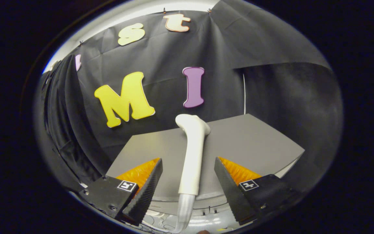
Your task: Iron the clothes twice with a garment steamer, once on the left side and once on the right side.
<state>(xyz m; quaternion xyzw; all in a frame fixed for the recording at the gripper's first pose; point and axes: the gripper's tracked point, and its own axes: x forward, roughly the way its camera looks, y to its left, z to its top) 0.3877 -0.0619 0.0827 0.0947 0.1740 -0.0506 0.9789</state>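
**Operator:** Claw point(188, 175) status, please, and location of the steamer.

**Technician:** Claw is spread wide. Neither finger touches anything. The garment steamer point(192, 152) lies on the grey tabletop point(255, 143), its handle running lengthwise through the gap between the fingers, with clear space on both sides. Its hose end point(185, 211) is nearest, hanging off the tabletop's near edge below the fingers; its head point(190, 122) is farthest, beyond the fingertips, bent over toward the booth wall.

**Operator:** Step in hand?

**Technician:** By judgement, acquisition of the steamer; no pass over the clothes looks to have begun (no garment is visible here, so its position cannot be stated).

**Operator:** Recommended procedure for a sound grasp?

**Technician:** 1. Keep the handle centred between the fingers, so that both meet it together and it is not pushed sideways. 2. Advance until the fingers bracket the straight middle of the handle, not the narrower hose end. 3. Close squarely across the handle. It looks smooth and rounded, so an off-centre pinch would likely let it roll or slip. 4. Lift slowly; the trailing hose may drag on the tabletop's edge. 5. Confirm the head does not swing before proceeding to the first side.
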